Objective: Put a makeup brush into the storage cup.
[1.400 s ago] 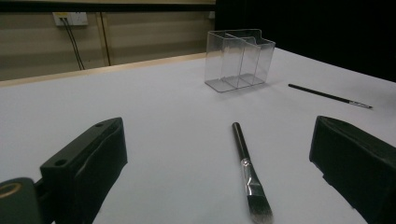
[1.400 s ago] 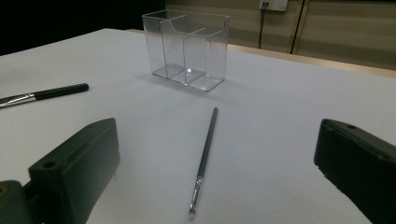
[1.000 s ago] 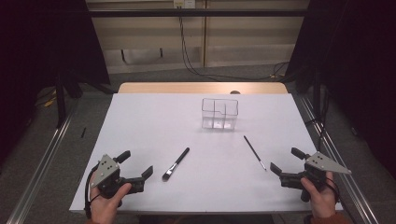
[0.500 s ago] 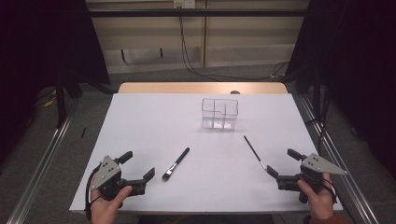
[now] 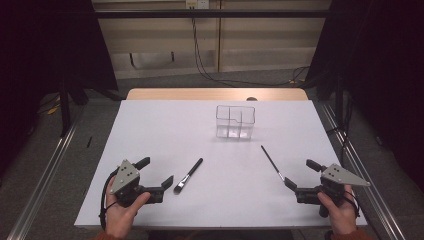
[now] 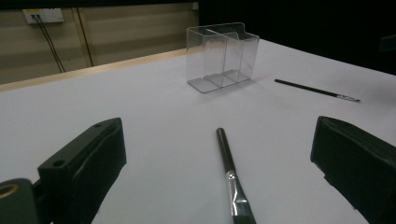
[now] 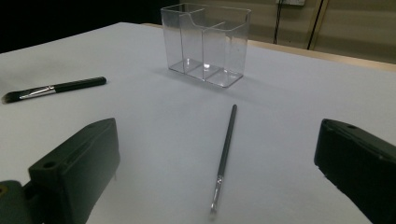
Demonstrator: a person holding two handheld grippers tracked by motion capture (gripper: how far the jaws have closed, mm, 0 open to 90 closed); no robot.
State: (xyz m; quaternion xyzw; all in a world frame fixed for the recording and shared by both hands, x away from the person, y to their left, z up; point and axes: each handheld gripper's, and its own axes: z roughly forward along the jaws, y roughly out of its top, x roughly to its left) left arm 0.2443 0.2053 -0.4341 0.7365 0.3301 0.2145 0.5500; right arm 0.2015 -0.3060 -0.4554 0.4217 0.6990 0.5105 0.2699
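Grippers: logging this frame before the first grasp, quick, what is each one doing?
Left gripper: open, holding nothing, flat black-handled brush lies between its jaws.
Right gripper: open, holding nothing, thin black-handled brush lies ahead.

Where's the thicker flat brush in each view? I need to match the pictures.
High view: flat brush lies lower centre, just right of the left tool.
Left gripper view: bottom centre, between the open jaws.
Right gripper view: far left.
Shared landmark: the clear organizer.
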